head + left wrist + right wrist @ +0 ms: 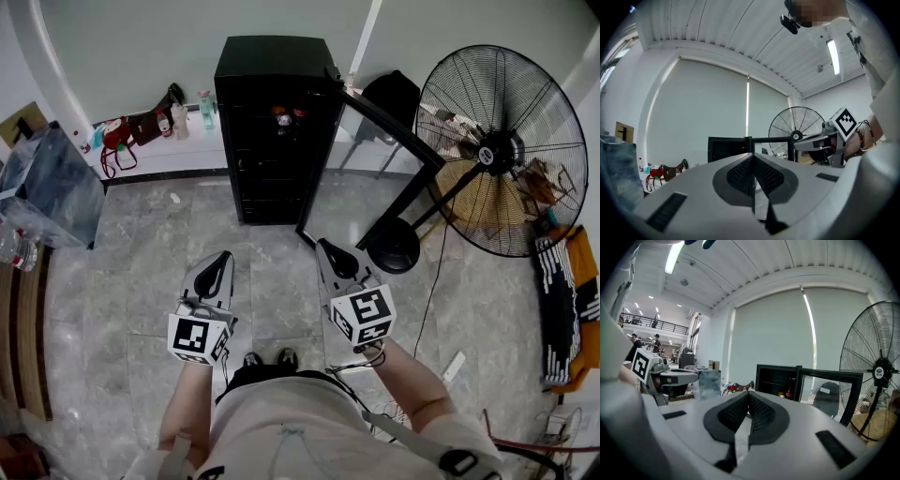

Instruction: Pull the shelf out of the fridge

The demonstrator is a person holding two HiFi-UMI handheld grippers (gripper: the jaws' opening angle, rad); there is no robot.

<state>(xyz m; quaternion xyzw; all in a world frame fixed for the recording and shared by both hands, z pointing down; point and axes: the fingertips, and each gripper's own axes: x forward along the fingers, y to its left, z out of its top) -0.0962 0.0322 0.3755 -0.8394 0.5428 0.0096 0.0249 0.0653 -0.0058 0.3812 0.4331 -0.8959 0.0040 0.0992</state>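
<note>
A small black fridge (pixel 275 122) stands against the far wall with its glass door (pixel 370 173) swung open to the right. Dark shelves show inside, with red-capped bottles (pixel 288 116) on an upper one. My left gripper (pixel 218 265) and right gripper (pixel 334 255) are held side by side over the floor, well short of the fridge, both shut with nothing between the pads. In the left gripper view the fridge (pixel 727 147) appears straight ahead past the closed left gripper (pixel 753 161). The right gripper view has the fridge (pixel 780 380) and door (pixel 829 394) beyond the right gripper (pixel 748 399).
A large black floor fan (pixel 497 150) stands right of the open door, its round base (pixel 394 246) near my right gripper. A low ledge with bags and bottles (pixel 141 127) runs left of the fridge. A grey covered box (pixel 47 187) sits at left. Cables lie at lower right.
</note>
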